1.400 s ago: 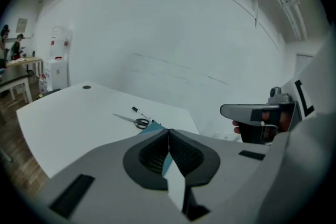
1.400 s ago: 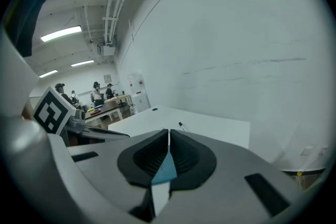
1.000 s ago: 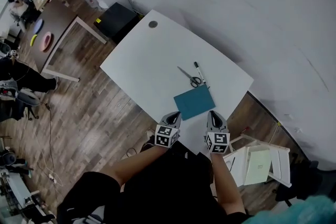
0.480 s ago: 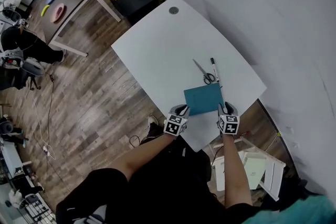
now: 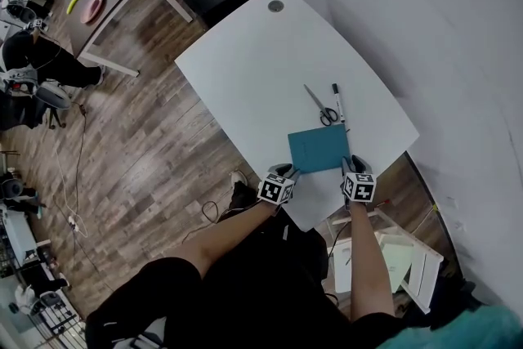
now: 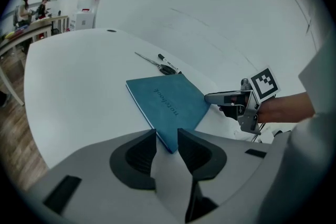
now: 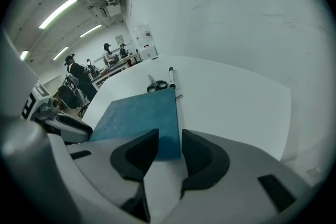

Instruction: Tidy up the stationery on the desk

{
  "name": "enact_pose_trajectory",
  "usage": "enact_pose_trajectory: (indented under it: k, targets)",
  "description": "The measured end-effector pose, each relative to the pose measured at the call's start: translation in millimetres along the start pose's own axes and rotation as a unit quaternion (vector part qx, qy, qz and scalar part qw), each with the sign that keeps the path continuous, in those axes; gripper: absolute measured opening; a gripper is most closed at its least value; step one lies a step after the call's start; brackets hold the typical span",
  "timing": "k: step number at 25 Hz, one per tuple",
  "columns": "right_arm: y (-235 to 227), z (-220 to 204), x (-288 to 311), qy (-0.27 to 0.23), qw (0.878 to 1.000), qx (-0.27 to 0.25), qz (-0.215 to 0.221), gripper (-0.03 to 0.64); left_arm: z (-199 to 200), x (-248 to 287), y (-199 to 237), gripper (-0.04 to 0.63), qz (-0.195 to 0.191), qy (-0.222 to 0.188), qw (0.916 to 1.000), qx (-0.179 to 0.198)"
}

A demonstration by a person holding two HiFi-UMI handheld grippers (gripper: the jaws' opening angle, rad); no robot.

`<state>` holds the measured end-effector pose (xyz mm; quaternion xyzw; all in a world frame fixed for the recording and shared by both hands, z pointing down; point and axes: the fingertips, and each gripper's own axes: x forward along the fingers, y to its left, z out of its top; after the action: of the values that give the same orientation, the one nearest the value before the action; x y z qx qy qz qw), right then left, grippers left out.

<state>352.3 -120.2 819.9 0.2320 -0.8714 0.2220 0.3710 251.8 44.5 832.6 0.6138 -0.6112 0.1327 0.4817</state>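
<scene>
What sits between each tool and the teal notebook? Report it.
Nothing visible. The left tool and right tool, whose empty jaws have just been opening, face the near corners of the notebook; scissors and pen lie beyond it.

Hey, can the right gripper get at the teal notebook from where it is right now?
Probably yes. The right gripper has just been opening its jaws and grips nothing; the near corner of the notebook lines up with their gap. The scissors and marker lie beyond it, out of the way.
</scene>
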Motion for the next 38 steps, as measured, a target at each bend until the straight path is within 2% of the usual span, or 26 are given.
enact_pose_trajectory:
  k: [6, 12, 23, 27, 31, 38]
  targets:
    - [2, -2, 2, -0.001, 1.0, 0.004, 0.003, 0.133, -3, 5, 3, 0.118, 0.012, 0.003, 0.9998, -0.018]
    - [3, -3, 1, -0.008, 1.0, 0.004, -0.01, 0.133, -5, 6, 2, 0.118, 0.02, 0.011, 0.9997, -0.009]
    - [29, -29, -16, 0.008, 0.998, 0.047, -0.044, 0.133, -7, -6, 14, 0.132, -0.024, 0.061, 0.9968, 0.046]
    - [41, -40, -20, 0.006, 0.994, 0.083, -0.072, 0.133, -5, -10, 25, 0.132, -0.048, 0.077, 0.9922, 0.086]
    - [61, -50, -21, 0.009, 0.987, 0.123, -0.102, 0.133, -3, -16, 43, 0.132, -0.076, 0.095, 0.9867, 0.107]
    - [113, -68, -17, 0.008, 0.971, 0.192, -0.14, 0.135, 11, -27, 82, 0.132, -0.107, 0.132, 0.9701, 0.173]
